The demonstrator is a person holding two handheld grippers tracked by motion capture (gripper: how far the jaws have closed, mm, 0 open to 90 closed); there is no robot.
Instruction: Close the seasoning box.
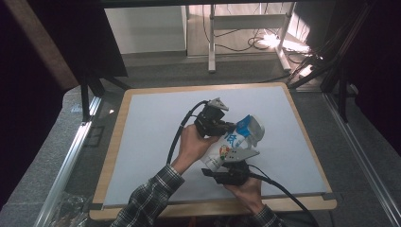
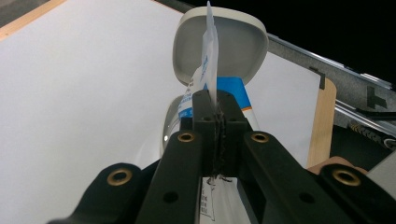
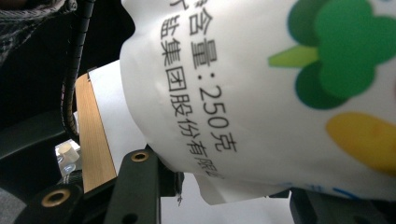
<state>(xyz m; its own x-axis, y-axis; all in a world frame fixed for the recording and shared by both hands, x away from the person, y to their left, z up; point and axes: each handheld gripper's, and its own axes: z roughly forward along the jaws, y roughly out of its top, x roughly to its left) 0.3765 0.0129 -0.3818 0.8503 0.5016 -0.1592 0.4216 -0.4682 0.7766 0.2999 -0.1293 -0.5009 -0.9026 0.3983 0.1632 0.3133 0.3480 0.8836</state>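
Note:
A white plastic bottle point(image 1: 226, 147) with a blue band and printed vegetables is held tilted above the white mat. My right gripper point(image 1: 230, 166) is shut on its lower body, and the printed side of the bottle point(image 3: 261, 93) bulges between the two jaws of that gripper point(image 3: 229, 183). At the blue neck band, my left gripper point(image 1: 231, 126) is shut on a thin strip of the wrapper. That strip point(image 2: 208, 51) stands up edge-on from the closed jaws of my left gripper point(image 2: 217, 100). Behind the strip, the bottle's pale flip lid point(image 2: 233, 46) hangs open.
The white mat point(image 1: 156, 142) covers a wooden tabletop point(image 1: 113, 156) with a bare rim all round. Metal rails point(image 1: 75, 146) run along both sides. Desk legs and cables point(image 1: 246, 42) stand beyond the far edge. A crumpled clear bag point(image 1: 71, 208) lies at the lower left.

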